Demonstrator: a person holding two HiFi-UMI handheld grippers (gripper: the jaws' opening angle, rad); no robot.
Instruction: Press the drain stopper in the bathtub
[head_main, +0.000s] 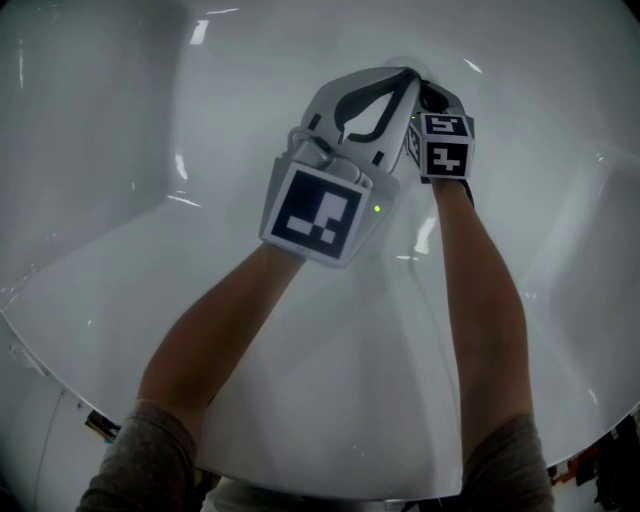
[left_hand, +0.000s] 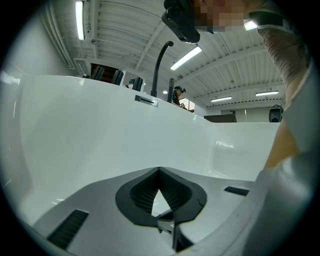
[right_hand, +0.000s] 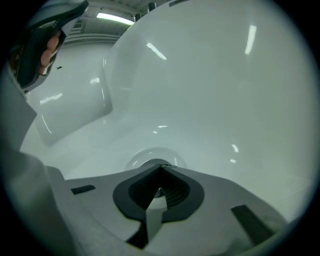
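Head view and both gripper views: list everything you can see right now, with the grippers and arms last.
glossy white bathtub: one, white, fills every view.
round chrome drain stopper: one, silvery, in a shallow recess in the tub floor, just beyond the right gripper's tips.
curved black faucet: one, black, on the far tub rim.
dark overflow slot: one, dark, near the rim by the faucet.
ceiling strip lights: several, white, overhead.
left gripper: one, pale grey with black pads, jaws shut on nothing, beside the right gripper.
right gripper: one, same colours, jaws shut, tips at the stopper; contact unclear.
forearms: two, bare, grey sleeves.
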